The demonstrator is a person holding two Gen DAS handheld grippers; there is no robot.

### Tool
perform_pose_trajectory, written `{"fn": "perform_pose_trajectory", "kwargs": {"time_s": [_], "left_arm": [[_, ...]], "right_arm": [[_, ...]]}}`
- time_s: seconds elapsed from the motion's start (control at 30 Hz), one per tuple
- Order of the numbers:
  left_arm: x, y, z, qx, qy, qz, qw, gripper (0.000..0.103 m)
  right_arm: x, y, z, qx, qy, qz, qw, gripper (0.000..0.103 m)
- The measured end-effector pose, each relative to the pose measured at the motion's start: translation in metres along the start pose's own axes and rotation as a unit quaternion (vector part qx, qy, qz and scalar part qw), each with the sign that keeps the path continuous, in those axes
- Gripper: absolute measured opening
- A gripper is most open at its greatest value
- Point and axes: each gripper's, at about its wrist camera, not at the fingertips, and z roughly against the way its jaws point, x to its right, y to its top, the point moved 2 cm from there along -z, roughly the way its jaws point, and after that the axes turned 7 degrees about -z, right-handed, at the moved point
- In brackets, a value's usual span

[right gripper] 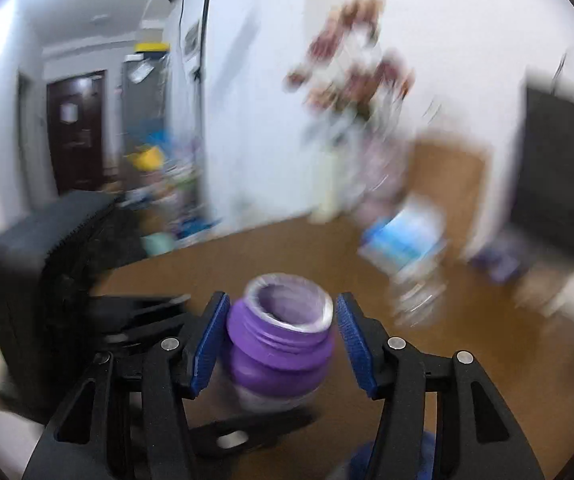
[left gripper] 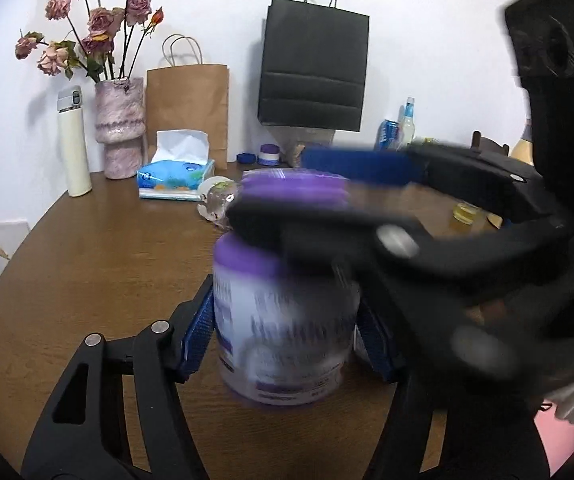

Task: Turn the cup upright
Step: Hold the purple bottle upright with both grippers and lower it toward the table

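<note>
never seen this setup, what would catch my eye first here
The purple-necked white jar stands upright at the centre of the wooden table, the left gripper closed on its body. The right gripper straddles its open neck, apparently without touching. Behind, dried roses in a pink vase stand by the wall.

Even, soft indoor light, brightest on white wall point(left gripper: 427, 40); left wrist view sharp in background with motion-smeared right tongs point(left gripper: 367, 184) and jar point(left gripper: 287, 320); right wrist view motion-blurred nearly throughout; fisheye bending and dark vignette at edges.
</note>
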Motion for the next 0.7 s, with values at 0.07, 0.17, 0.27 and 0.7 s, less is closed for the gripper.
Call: {"fn": "perform_pose_trajectory", "kwargs": {"time_s": [0.07, 0.17, 0.27, 0.7], "left_arm": [[0.001, 0.002, -0.002, 0.001, 0.002, -0.001, 1.0000, 0.060], [0.004, 0.001, -0.004, -0.001, -0.011, -0.001, 0.9999, 0.060], [0.010, -0.001, -0.007, -0.001, -0.012, -0.005, 0.9999, 0.060], [0.053, -0.029, -0.010, -0.021, -0.032, -0.003, 0.9993, 0.060]], "right_arm": [[0.006, -0.002, -0.002, 0.009, -0.007, -0.006, 1.000, 0.060], [0.014, -0.002, -0.001, 0.003, -0.003, -0.016, 1.000, 0.060], [0.024, -0.005, -0.001, -0.008, 0.007, -0.034, 0.999, 0.060], [0.068, -0.056, 0.010, -0.105, 0.121, -0.242, 0.957, 0.060]]}}
